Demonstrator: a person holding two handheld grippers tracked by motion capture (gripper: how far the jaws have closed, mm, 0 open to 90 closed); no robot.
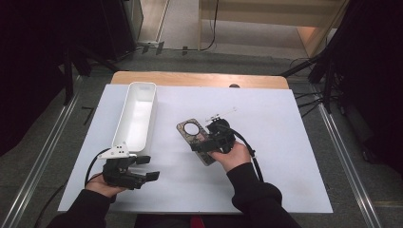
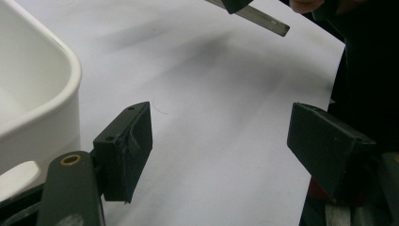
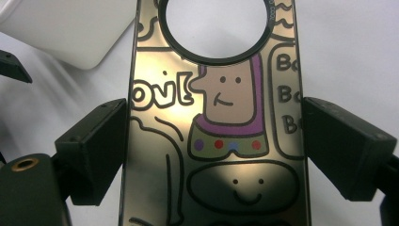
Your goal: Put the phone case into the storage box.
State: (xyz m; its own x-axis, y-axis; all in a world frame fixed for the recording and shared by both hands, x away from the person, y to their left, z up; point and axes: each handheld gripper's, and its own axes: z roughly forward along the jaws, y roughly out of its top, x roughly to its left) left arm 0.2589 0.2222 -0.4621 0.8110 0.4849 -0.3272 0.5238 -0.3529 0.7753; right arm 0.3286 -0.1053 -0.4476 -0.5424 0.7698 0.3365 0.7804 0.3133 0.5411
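My right hand-held gripper [image 1: 199,144] sits near the middle of the surface [image 1: 285,156], its two jaws closed against the long edges of a phone case [image 3: 216,136]. In the right gripper view the pads [image 3: 101,150] press both sides of the case, which is a glossy, bronze-toned panel printed with outlined cartoon figures (a face in a purple collar with coloured dots, a smiling blob below, some bubble lettering) and a large round camera cut-out at its far end. From the high view the phone case [image 1: 190,130] lies angled, its cut-out end pointing toward the tray.

My left hand-held gripper [image 1: 147,168] rests at the near left of the surface, jaws spread wide apart with nothing between them; in the left gripper view I see bare white surface [image 2: 221,117] between the pads [image 2: 129,148].

Just beyond the left gripper stands a long white tray [image 1: 138,116], running away from me along the left side, its rounded corner [image 2: 42,94] close beside the left jaw.
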